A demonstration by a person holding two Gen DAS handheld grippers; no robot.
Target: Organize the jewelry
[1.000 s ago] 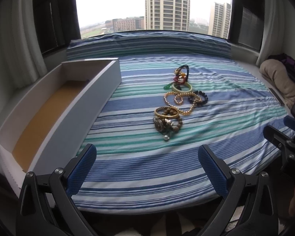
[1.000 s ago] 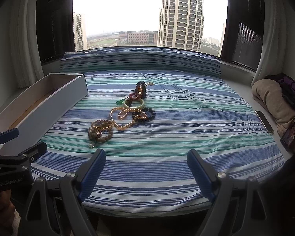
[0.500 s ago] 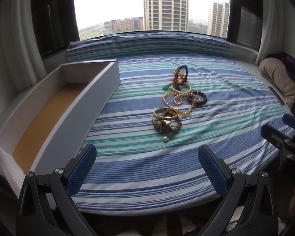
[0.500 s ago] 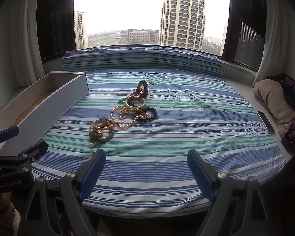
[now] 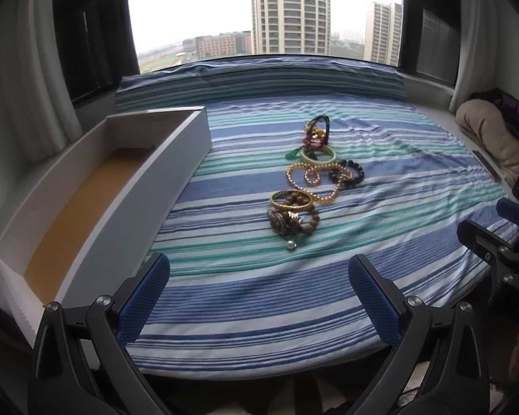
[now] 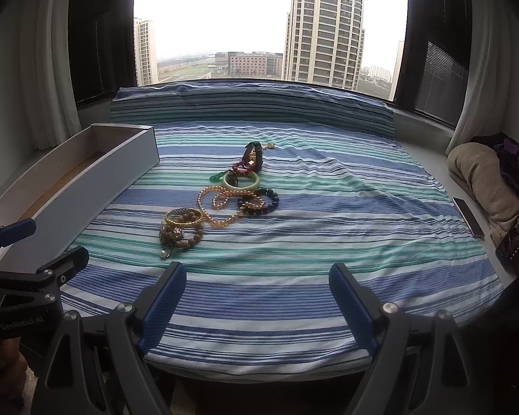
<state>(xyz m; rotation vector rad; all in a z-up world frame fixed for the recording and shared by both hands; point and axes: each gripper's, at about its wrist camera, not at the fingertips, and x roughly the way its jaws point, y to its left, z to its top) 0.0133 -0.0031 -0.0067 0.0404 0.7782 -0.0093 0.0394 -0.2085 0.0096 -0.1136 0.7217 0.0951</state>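
Observation:
A row of jewelry lies mid-bed on the striped sheet: a wooden bead bracelet (image 5: 304, 219) (image 6: 187, 237), a gold bangle (image 5: 290, 199) (image 6: 183, 217), a gold bead necklace (image 5: 315, 180) (image 6: 225, 204), a dark bead bracelet (image 5: 349, 171) (image 6: 263, 202), a pale jade bangle (image 5: 318, 155) (image 6: 241, 180) and a dark upright bracelet (image 5: 320, 126) (image 6: 254, 154). A long white box (image 5: 97, 200) (image 6: 86, 180) with a brown floor stands on the left. My left gripper (image 5: 259, 297) and right gripper (image 6: 257, 301) are open and empty near the bed's front edge, short of the jewelry.
A striped bolster (image 5: 259, 83) runs along the window at the back. A beige and purple bundle of cloth (image 6: 484, 186) and a dark flat phone-like object (image 6: 467, 216) lie on the ledge at the right. Curtains hang at both sides.
Both views have crept slightly forward and up toward the jewelry. Both grippers stay open and nothing on the bed has moved.

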